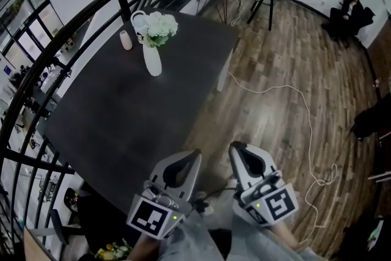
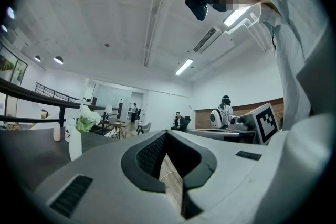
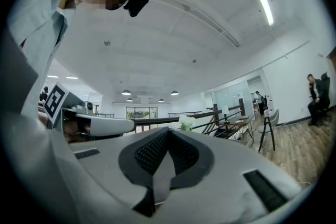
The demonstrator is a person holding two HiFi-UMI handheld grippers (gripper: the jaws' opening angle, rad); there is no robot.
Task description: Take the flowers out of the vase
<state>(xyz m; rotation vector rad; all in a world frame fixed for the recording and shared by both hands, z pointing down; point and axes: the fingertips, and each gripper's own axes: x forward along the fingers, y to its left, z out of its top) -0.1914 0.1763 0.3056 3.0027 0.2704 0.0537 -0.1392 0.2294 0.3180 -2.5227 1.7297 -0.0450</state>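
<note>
Both shut: left gripper (image 1: 196, 154), right gripper (image 1: 234, 147); flowers (image 1: 160, 26) well ahead.

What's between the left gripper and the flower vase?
Only bare dark table lies between the left gripper and the vase, as the head view shows.

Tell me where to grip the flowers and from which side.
Grip the flowers low, on the green just above the vase mouth, coming from the open near side, away from the mug. The vase stands upright, so a straight upward pull should suit.
</note>
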